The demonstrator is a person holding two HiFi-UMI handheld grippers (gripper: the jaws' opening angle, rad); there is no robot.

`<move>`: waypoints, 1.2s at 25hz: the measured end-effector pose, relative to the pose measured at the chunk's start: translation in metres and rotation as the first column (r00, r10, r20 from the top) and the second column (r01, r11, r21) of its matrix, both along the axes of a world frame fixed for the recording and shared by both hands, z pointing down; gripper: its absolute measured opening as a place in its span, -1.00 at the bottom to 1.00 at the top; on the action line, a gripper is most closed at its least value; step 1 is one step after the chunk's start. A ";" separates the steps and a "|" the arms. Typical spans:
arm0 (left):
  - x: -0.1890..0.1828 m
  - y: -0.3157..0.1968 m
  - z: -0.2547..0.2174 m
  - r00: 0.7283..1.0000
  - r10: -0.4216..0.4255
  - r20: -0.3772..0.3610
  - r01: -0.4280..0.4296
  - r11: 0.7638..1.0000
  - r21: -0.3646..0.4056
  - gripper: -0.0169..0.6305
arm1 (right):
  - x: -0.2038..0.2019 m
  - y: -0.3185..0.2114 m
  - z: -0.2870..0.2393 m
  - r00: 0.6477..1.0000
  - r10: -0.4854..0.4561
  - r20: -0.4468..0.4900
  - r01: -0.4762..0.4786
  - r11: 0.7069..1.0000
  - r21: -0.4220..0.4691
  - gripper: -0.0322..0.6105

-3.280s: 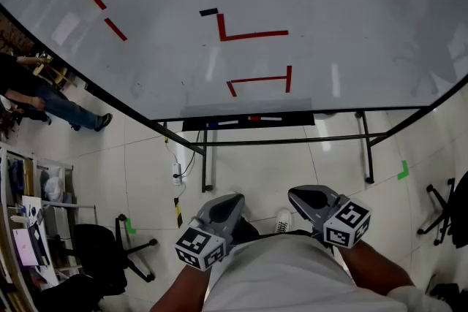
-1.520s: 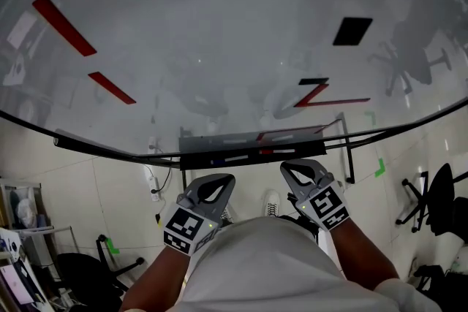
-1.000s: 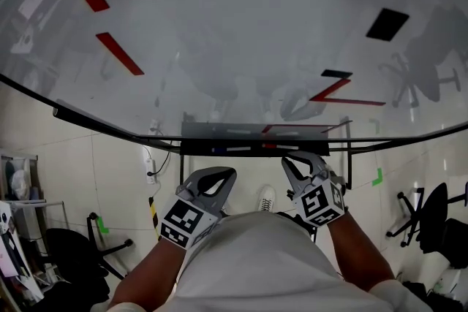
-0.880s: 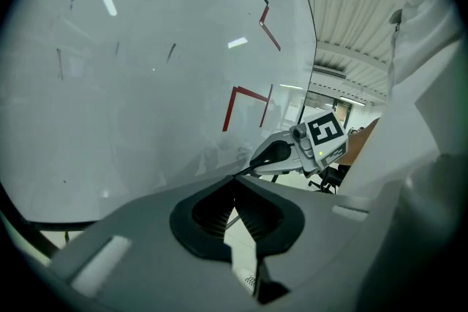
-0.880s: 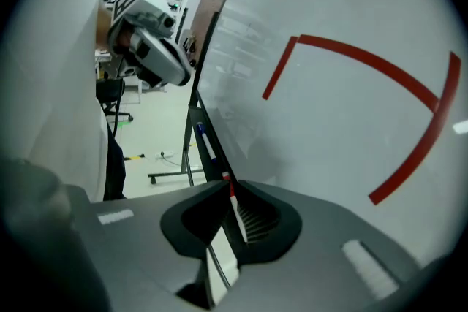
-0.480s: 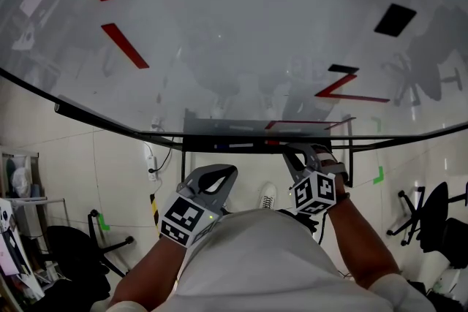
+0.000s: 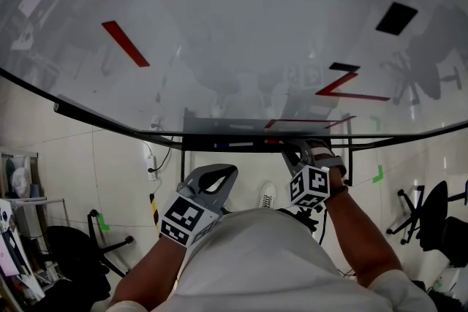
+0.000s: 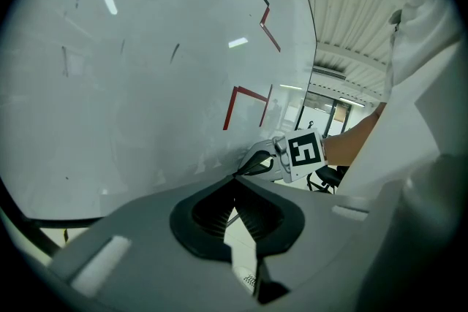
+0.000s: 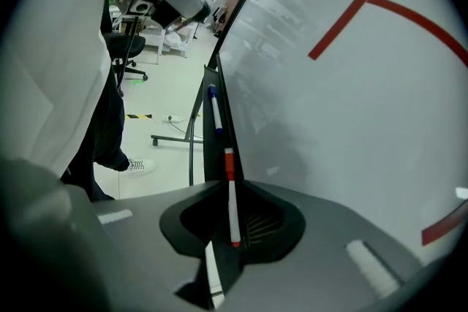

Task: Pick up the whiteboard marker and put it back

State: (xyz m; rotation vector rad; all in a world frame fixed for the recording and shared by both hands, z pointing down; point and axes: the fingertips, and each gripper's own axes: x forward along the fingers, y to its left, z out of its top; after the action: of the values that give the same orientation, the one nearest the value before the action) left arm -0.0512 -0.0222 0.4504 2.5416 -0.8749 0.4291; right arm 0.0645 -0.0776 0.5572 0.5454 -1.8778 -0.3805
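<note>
Right gripper (image 9: 228,186) at the tray (image 9: 210,157) under the whiteboard (image 7: 234,25), jaws drawn in on the whiteboard marker (image 9: 232,210); the white barrel runs lengthwise between the pads, the red cap (image 9: 229,163) pointing away along the tray. A blue marker (image 9: 214,109) lies farther along the same tray. Left gripper (image 8: 235,177) held back near the person's body, jaws closed on nothing.

Risk: the grip appears to sit along the barrel rather than across it, so the marker could slide or swing out on lifting. Dragging it forward could also knock the blue marker. When the marker is returned, a tilted release may let it roll off the tray's narrow lip.

Views: only the right gripper view shows the marker inside the jaws. The head view places the right gripper (image 7: 294,149) against the tray (image 7: 234,145) and the left gripper (image 7: 216,173) lower. The left gripper view shows the right gripper (image 8: 252,166) side-on at the board's edge.
</note>
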 end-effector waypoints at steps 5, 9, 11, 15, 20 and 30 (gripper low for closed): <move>-0.001 0.001 0.000 1.000 0.000 0.002 0.000 1.000 -0.001 -0.90 | -0.001 -0.003 0.005 0.999 -0.018 -0.030 0.018 1.000 0.001 -0.77; -0.002 0.002 0.001 1.000 -0.004 0.001 0.004 1.000 -0.009 -0.90 | -0.003 -0.004 0.008 0.998 -0.033 -0.052 0.034 0.999 0.003 -0.77; -0.004 0.001 0.001 1.000 -0.008 0.003 0.008 1.000 -0.002 -0.90 | -0.004 -0.005 0.010 0.997 -0.041 -0.063 0.041 0.999 0.002 -0.77; -0.004 0.001 0.002 1.000 -0.011 0.002 0.011 1.000 -0.003 -0.90 | -0.004 -0.005 0.016 0.995 -0.052 -0.090 0.051 0.999 -0.014 -0.77; -0.004 0.002 0.002 1.000 -0.011 -0.002 0.010 1.000 -0.013 -0.90 | -0.003 -0.006 0.021 0.992 -0.060 -0.114 0.058 0.998 -0.029 -0.77; -0.002 0.001 0.001 1.000 -0.001 -0.002 0.001 1.000 -0.009 -0.90 | -0.004 -0.008 0.022 0.990 -0.069 -0.125 0.066 0.997 -0.028 -0.78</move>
State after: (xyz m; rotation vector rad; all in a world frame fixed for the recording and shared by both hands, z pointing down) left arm -0.0537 -0.0208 0.4516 2.5331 -0.8713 0.4298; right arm 0.0610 -0.0856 0.5787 0.4325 -1.7798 -0.4268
